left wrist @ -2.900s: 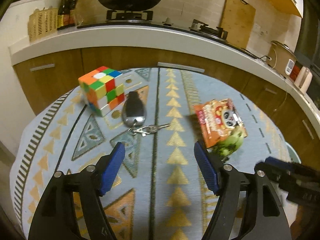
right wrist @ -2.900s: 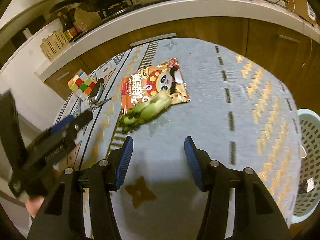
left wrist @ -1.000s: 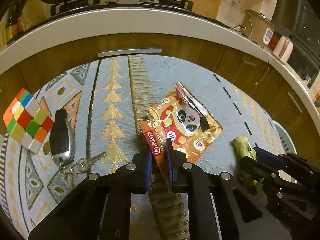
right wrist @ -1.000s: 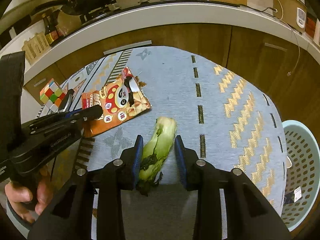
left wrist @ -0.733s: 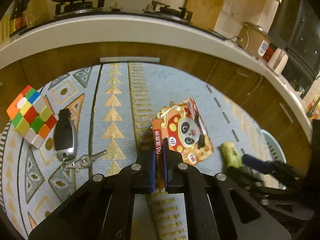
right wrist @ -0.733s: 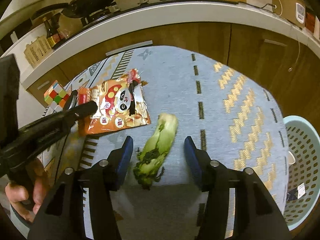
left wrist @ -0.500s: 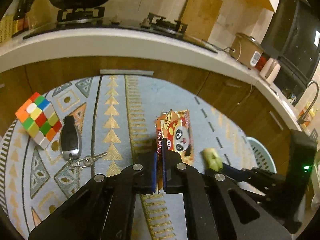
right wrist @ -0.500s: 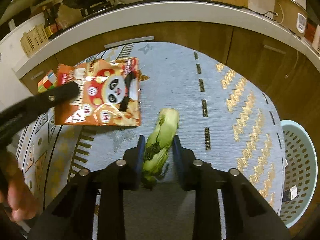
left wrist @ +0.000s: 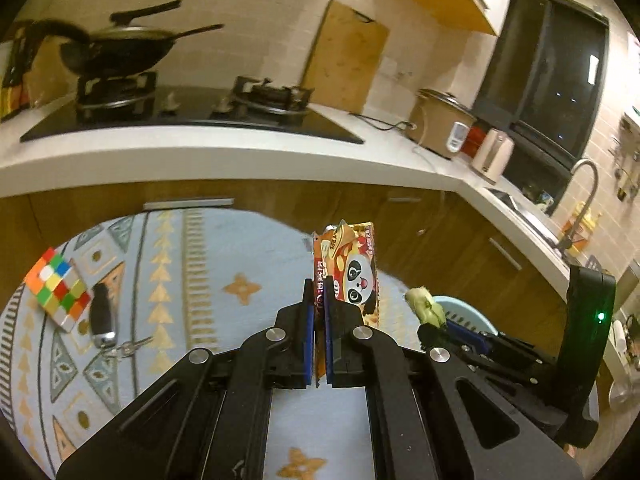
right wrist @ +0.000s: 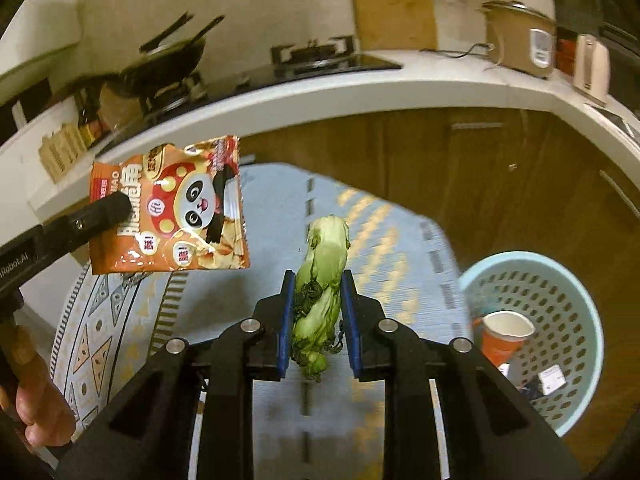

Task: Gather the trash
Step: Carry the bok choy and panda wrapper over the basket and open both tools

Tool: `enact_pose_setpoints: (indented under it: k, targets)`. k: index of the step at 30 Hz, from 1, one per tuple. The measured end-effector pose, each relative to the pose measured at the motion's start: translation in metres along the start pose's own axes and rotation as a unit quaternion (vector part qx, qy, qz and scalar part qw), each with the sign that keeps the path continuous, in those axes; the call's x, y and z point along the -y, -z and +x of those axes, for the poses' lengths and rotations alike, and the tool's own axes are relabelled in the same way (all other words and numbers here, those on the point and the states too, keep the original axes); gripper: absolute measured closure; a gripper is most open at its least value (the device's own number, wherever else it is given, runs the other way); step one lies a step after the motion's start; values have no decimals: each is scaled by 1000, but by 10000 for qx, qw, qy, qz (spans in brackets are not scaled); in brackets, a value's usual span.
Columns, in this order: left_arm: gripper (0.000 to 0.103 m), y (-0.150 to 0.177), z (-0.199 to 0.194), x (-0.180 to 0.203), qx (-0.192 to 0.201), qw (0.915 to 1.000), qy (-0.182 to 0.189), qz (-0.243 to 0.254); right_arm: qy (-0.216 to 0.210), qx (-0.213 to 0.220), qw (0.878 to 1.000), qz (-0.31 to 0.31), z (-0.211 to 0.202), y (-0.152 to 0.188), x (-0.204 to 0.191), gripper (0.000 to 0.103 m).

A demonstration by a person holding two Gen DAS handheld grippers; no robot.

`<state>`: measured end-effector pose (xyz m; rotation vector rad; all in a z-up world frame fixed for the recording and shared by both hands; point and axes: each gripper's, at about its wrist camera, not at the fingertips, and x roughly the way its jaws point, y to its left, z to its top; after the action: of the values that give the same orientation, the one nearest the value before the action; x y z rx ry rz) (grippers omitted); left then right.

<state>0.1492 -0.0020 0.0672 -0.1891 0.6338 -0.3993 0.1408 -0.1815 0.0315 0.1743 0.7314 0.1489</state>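
My left gripper point(left wrist: 317, 308) is shut on an orange panda snack wrapper point(left wrist: 352, 270) and holds it upright, well above the patterned tablecloth point(left wrist: 192, 260). The wrapper also shows in the right wrist view point(right wrist: 168, 216), hanging in the air at the left. My right gripper point(right wrist: 318, 292) is shut on a wilted green vegetable point(right wrist: 322, 276), lifted off the table. In the left wrist view the vegetable's stem end point(left wrist: 426, 306) pokes up at the right. A light blue perforated trash basket point(right wrist: 576, 280) stands low at the right, holding a paper cup point(right wrist: 506, 332).
A Rubik's cube point(left wrist: 56, 286) and a car key with keyring point(left wrist: 102, 316) lie at the table's left. Wooden cabinets and a white counter point(left wrist: 240, 148) with stove, pan point(left wrist: 120, 50), rice cooker point(left wrist: 438, 122) and kettle curve behind the table.
Both grippers closed on their items and lifted them off the table: the left raised the wrapper, the right raised the vegetable. Both views now tilt up and toward the basket at the right.
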Motion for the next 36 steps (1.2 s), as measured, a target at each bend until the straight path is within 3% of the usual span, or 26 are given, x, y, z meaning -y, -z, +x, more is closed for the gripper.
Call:
enact_pose_setpoints:
  k: [8,16,27,32,36]
  targets:
    - [101,3,19,57,-112,9992,232,308,334,280,9984,369,-37,1,66,84]
    - [101,18,51,117,-396,9958,495,660,664,261,9932,919,-57,16,141,84]
    - [99,54,99,179,-963,9865,633,1164,587,-316,9833,1693,-50,48,210,82]
    - [70,66,110,189,-1098,9836,633,1284,554,-404,9799,1875,-50,55,222,81]
    - [60,70,107,190,-1066,9831,606,1356,542,-326,9799,1891,-56,52,223,76]
